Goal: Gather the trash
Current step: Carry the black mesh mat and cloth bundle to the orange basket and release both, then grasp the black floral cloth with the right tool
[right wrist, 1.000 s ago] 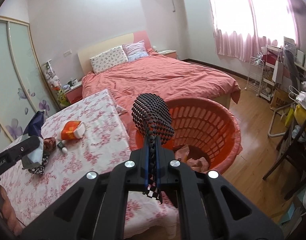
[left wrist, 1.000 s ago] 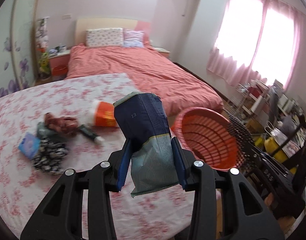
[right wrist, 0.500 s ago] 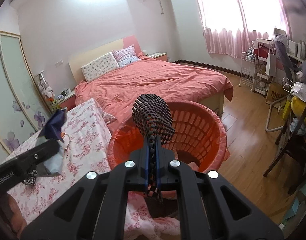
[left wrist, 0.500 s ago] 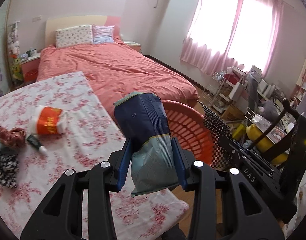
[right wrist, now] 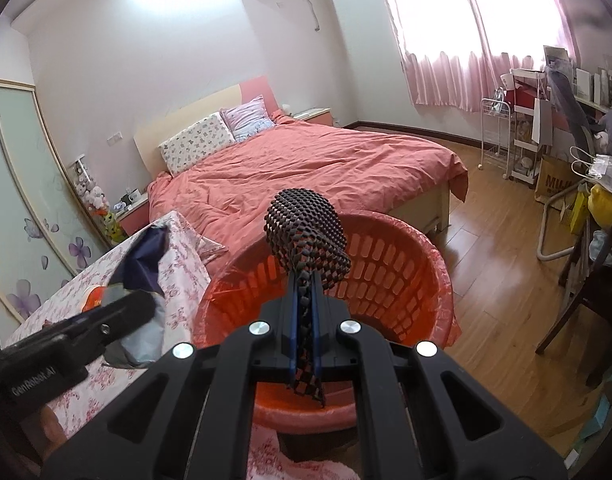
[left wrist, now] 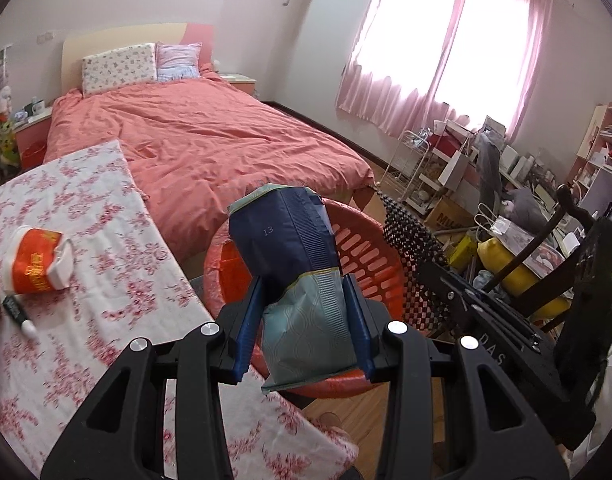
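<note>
My left gripper (left wrist: 304,300) is shut on a dark blue and teal snack bag (left wrist: 294,276), held upright over the near rim of the orange basket (left wrist: 369,248). In the right wrist view my right gripper (right wrist: 304,316) is shut on a black checkered mesh wrapper (right wrist: 306,232), which hangs above the orange basket (right wrist: 401,272). The left gripper (right wrist: 118,312) with its bag (right wrist: 144,256) shows there at the left. On the floral tablecloth (left wrist: 106,280) lie an orange and white paper cup (left wrist: 36,264) and a small black tube (left wrist: 20,316).
A bed with a coral cover (left wrist: 210,148) stands behind the basket. Shelves, bags and a dark wooden chair (left wrist: 545,248) crowd the right side. Wooden floor (right wrist: 501,280) lies right of the basket. Pink curtains (left wrist: 445,48) cover the window.
Both grippers have swung right, from over the table towards the basket. The bag now sits over the basket's near rim, and the mesh wrapper hangs above its inside. Both grips are unchanged.
</note>
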`<state>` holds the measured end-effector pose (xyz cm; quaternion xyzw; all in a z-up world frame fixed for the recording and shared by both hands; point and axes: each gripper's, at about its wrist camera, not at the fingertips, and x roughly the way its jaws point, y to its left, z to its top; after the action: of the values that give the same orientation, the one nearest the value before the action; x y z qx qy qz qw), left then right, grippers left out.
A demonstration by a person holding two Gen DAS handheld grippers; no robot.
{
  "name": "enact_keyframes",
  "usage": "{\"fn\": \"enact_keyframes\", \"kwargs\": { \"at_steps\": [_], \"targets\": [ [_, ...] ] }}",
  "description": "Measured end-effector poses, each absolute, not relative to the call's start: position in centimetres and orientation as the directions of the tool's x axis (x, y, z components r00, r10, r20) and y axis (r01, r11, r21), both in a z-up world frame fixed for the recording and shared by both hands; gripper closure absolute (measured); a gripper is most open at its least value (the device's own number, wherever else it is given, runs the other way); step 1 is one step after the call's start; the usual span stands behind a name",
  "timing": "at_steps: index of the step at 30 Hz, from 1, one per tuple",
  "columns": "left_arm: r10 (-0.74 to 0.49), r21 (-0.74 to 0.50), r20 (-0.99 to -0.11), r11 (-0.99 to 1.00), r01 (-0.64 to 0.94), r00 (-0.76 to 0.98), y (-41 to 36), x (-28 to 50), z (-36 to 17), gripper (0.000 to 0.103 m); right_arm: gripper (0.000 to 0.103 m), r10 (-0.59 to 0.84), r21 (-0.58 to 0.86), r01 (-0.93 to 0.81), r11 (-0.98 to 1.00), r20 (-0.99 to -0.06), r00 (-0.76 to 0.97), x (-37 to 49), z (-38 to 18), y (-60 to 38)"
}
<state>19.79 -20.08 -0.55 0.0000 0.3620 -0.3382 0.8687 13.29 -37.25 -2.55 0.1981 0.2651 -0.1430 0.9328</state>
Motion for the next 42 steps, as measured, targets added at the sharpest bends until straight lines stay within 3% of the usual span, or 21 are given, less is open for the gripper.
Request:
{"fn": "enact_keyframes", "kwargs": {
  "at_steps": [3, 7, 11, 13, 18, 22, 42],
  "targets": [
    [-0.577, -0.249, -0.647, 0.777, 0.578, 0.498, -20.9, 20.6, -1.5, 0.060, 0.090, -0.159, 0.300, 0.374, 0.878, -0.554, 0.817, 14.3, -3.1, -37.8],
    [-0.556, -0.245, -0.679, 0.788, 0.565, 0.480, -21.8, 21.3, -2.8, 0.049, 0.071, -0.153, 0.317, 0.385, 0.867, -0.566, 0.810, 15.3, -4.1, -39.0],
    [-0.526, -0.232, -0.702, 0.806, 0.545, 0.479, -21.4, 21.3, -3.4, 0.044, 0.065, -0.165, 0.314, 0.408, 0.858, -0.582, 0.796, 15.0, -5.0, -39.5],
    [-0.502, -0.218, -0.711, 0.823, 0.525, 0.492, -20.7, 21.1, -3.5, 0.038, 0.055, -0.182, 0.306, 0.425, 0.852, -0.588, 0.788, 14.5, -5.1, -39.4],
    [-0.390, -0.122, -0.719, 0.886, 0.447, 0.576, -17.8, 20.5, -2.7, 0.023, 0.044, -0.214, 0.272, 0.444, 0.854, -0.595, 0.775, 13.5, -4.8, -38.6],
    [-0.305, -0.059, -0.714, 0.923, 0.380, 0.630, -15.1, 19.8, -2.1, 0.016, 0.042, -0.213, 0.249, 0.430, 0.868, -0.595, 0.775, 13.0, -4.2, -37.0],
    [-0.029, -0.046, -0.709, 0.999, -0.005, 0.704, 5.0, 16.0, -1.2, 0.015, 0.041, 0.010, 0.201, 0.145, 0.969, -0.618, 0.786, 14.7, -1.7, -21.3]
  ]
}}
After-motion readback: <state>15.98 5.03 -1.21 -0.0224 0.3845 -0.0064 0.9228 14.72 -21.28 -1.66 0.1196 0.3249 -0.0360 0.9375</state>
